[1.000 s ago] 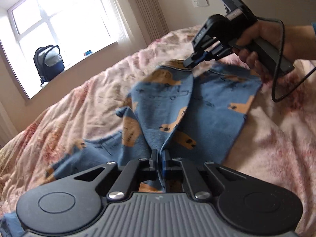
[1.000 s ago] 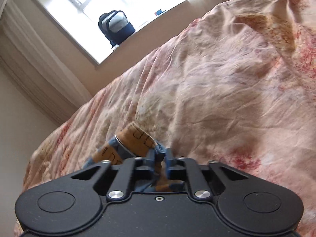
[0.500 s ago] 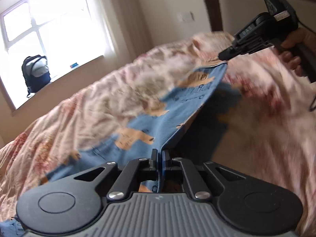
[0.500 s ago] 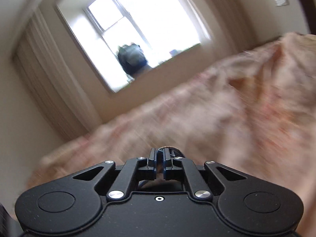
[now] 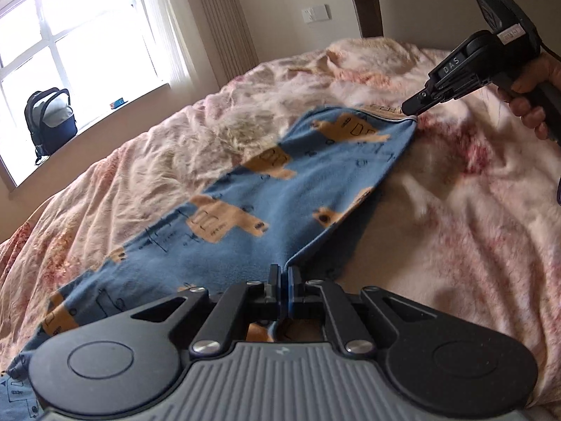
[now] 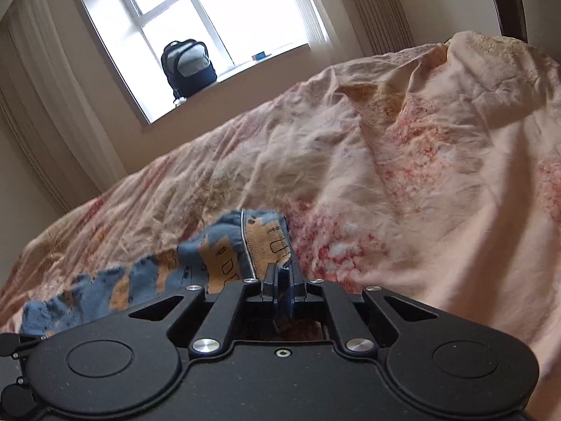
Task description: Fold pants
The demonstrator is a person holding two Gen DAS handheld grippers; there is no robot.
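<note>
Blue pants (image 5: pixel 280 189) with tan bear prints stretch taut above the bed between both grippers. My left gripper (image 5: pixel 284 273) is shut on the near edge of the fabric, low in the left wrist view. At the upper right of that view, my right gripper (image 5: pixel 412 108), held by a hand (image 5: pixel 529 105), is shut on the far corner by the hem. In the right wrist view the right gripper (image 6: pixel 282 275) pinches that corner, and the pants (image 6: pixel 224 256) trail off to the left.
A rumpled pink and cream floral duvet (image 5: pixel 455 210) covers the bed. A dark backpack (image 5: pixel 49 122) sits on the windowsill (image 5: pixel 115 112) at the far side. A raised fold of the duvet (image 6: pixel 473 70) lies ahead of the right gripper.
The right gripper has swung out to the right with its corner of the pants. The bunched, folded fabric is now pulled flat and taut. The left gripper has barely shifted.
</note>
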